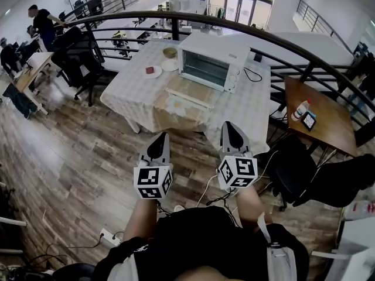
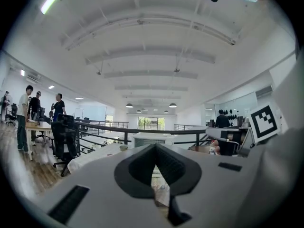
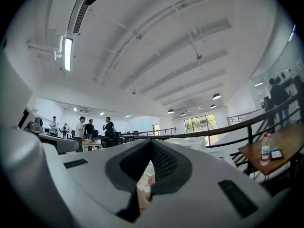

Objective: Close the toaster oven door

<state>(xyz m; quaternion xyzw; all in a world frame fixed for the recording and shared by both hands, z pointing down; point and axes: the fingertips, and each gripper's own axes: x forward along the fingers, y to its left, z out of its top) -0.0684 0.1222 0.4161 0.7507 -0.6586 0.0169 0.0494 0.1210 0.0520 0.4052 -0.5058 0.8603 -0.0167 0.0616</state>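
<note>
A white toaster oven (image 1: 208, 63) stands on a table with a pale cloth (image 1: 246, 107) ahead of me, and its door (image 1: 190, 91) is let down flat toward me. Both grippers are held level over the wooden floor, well short of the table and touching nothing. The left gripper (image 1: 159, 142) is shut and empty, its tips pointing at the table's front edge. The right gripper (image 1: 233, 134) beside it is also shut and empty. In the left gripper view the shut jaws of the left gripper (image 2: 154, 152) frame the toaster oven (image 2: 152, 139) far off. In the right gripper view the right gripper (image 3: 151, 146) is shut too.
A bowl (image 1: 170, 52) and a small plate (image 1: 153, 71) sit left of the oven. A black curved railing (image 1: 263, 40) runs behind the table. A wooden side table (image 1: 325, 122) with a bottle (image 1: 301, 110) stands at right, a black office chair (image 1: 79, 57) at left. A power strip (image 1: 108, 236) lies on the floor.
</note>
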